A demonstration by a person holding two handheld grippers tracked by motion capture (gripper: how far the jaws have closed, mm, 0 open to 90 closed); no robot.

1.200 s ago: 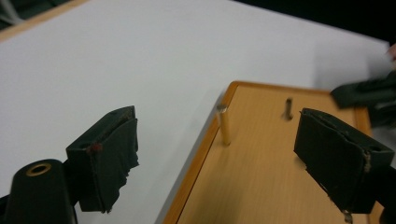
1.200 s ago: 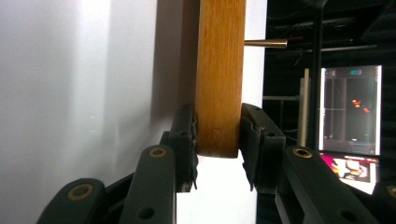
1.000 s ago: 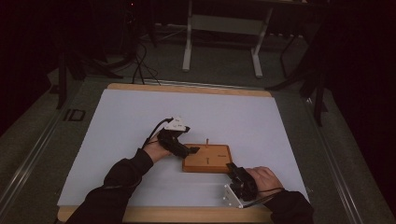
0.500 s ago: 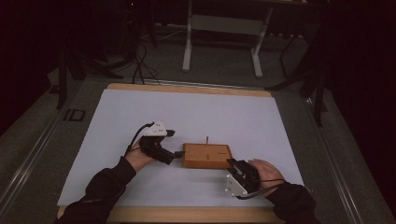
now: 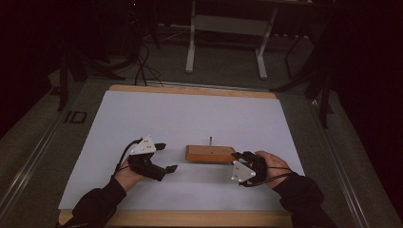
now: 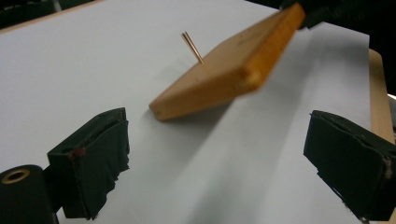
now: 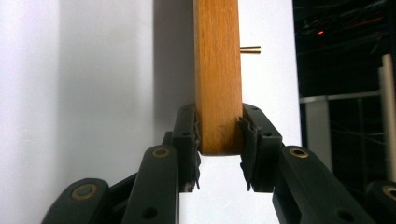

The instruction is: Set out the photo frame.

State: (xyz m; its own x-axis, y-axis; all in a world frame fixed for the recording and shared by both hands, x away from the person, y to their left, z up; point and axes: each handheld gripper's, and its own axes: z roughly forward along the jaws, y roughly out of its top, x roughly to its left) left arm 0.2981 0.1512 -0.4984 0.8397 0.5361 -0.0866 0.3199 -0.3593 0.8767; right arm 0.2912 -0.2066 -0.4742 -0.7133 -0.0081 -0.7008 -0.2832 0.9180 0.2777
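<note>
So my right gripper (image 7: 218, 135) is clamped on the near end of the wooden block (image 5: 210, 153), pads squeezing its top and bottom faces, and that end is lifted off the white sheet (image 5: 190, 114) so the block sits tilted, far corner low, going by the left gripper view. There's a thin brass pin (image 6: 192, 46) sticking up out of the block's top face, toward its far long edge. My left gripper (image 5: 164, 157) is off to the block's left, well apart from it, jaws spread wide with nothing in them, pointing at the block.
</note>
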